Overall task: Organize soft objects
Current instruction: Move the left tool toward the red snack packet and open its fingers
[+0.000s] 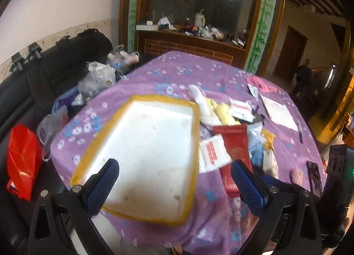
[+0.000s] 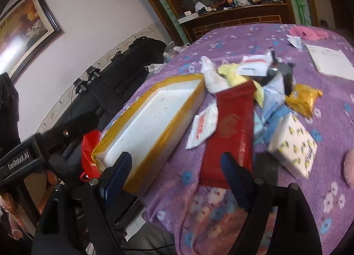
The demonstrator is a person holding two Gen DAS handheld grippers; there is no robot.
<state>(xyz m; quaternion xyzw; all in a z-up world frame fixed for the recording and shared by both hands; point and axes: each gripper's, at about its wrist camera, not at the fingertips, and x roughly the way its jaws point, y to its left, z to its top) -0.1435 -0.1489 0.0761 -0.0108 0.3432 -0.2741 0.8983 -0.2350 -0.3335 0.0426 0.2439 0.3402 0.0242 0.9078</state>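
Soft objects lie heaped, unsorted, on the purple floral desk (image 1: pixel 177 71) just beside an empty white foam tray (image 1: pixel 150 151) with yellow-taped rim; nothing is in the tray, so the sorting appears barely begun. Largest in the pile is a red packet (image 2: pixel 232 126), then a patterned tissue pack (image 2: pixel 294 146), a white sock (image 2: pixel 212 76) and a yellow snack bag (image 2: pixel 303 98). Left hand-held gripper (image 1: pixel 174 177) and right hand-held gripper (image 2: pixel 174 173) hover with jaws spread wide, holding nothing.

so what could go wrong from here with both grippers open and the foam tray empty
1. The foam tray sits near the table edge; a nudge could tip it off.
2. The soft packs are heaped; lifting the red pouch may drag the white sachet beside it.
3. The tissue pack may crush if squeezed hard.
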